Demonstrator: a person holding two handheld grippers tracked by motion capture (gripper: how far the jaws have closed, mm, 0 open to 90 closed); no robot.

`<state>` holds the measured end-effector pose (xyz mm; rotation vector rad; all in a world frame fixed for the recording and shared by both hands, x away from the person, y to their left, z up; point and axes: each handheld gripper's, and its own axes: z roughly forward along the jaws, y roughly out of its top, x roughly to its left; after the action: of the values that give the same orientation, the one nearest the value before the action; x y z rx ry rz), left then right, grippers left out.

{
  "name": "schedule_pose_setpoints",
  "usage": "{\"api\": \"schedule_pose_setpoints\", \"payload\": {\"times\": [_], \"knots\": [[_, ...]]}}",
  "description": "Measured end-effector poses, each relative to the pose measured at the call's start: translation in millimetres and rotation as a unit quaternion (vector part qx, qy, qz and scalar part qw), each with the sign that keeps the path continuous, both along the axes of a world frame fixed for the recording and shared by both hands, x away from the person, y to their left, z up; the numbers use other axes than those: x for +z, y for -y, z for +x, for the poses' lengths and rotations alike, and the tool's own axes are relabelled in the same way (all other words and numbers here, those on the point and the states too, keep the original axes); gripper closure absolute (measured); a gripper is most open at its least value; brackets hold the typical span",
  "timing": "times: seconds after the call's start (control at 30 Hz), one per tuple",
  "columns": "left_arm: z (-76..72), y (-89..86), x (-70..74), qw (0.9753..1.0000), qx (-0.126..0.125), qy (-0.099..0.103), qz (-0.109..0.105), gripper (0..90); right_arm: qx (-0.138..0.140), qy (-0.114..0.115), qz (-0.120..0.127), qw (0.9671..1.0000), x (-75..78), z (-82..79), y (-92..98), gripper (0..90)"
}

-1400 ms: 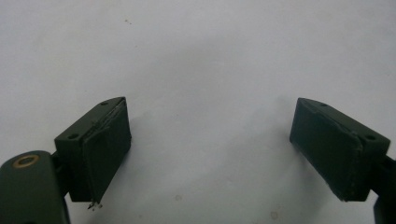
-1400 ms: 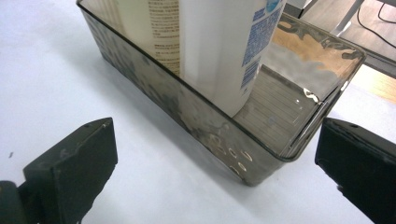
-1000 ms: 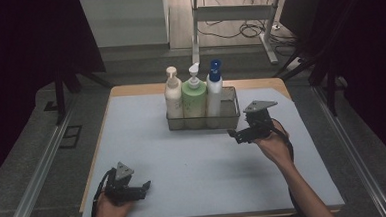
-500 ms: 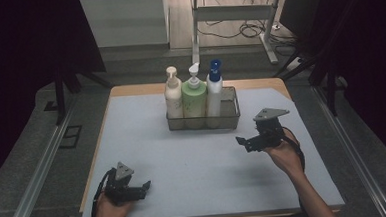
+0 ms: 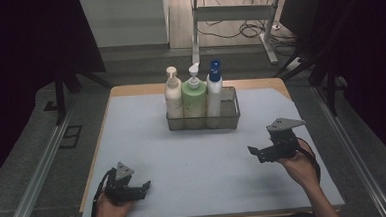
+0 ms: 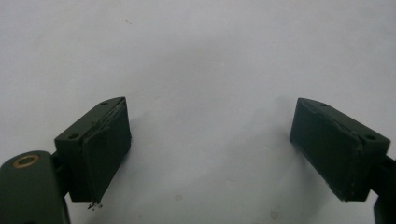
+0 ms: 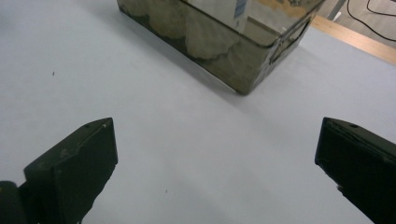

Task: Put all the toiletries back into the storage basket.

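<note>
A clear plastic bin (image 5: pixel 230 114) stands at the back middle of the pale blue mat (image 5: pixel 203 158). It holds three upright pump bottles: a cream one (image 5: pixel 173 97), a green one (image 5: pixel 194 101) and a white one with a blue cap (image 5: pixel 213 92). My right gripper (image 5: pixel 253 152) hovers open to the front right of the bin, jaws pointing left. In the right gripper view the bin (image 7: pixel 219 46) lies ahead between my wide jaws (image 7: pixel 215 158). My left gripper (image 5: pixel 146 186) rests open near the mat's front left corner, with bare mat between its jaws (image 6: pixel 208 144).
The mat lies on a wooden table (image 5: pixel 272 82) whose edge shows at the back. Metal rails (image 5: pixel 39 171) run along both sides. A grey frame (image 5: pixel 236 13) and cables lie on the floor behind the table.
My right gripper has drawn back from the bin toward the front right of the mat. The left gripper has stayed where it was.
</note>
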<state>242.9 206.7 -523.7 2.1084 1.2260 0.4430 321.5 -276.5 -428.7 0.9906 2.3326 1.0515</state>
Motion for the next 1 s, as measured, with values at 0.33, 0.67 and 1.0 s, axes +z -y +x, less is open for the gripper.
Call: {"api": "schedule_pose_setpoints", "payload": {"times": [0.33, 0.67, 1.0], "knots": [[-0.1, 0.0, 0.0, 1.0000, 0.000, 0.000, 0.001, 12.3, -0.011, -0.009, 0.005, 0.9999, -24.3, -15.8, 11.4, 0.0], [-0.1, 0.1, 0.0, 1.0000, 0.000, 0.001, 0.001, 12.3, -0.013, -0.023, 0.007, 0.9996, -58.4, -23.7, 12.1, 0.0], [-0.1, 0.1, 0.0, 1.0000, 0.000, 0.001, 0.001, 12.3, -0.016, -0.043, 0.000, 0.9989, -85.9, -24.4, 12.0, 0.0]]}}
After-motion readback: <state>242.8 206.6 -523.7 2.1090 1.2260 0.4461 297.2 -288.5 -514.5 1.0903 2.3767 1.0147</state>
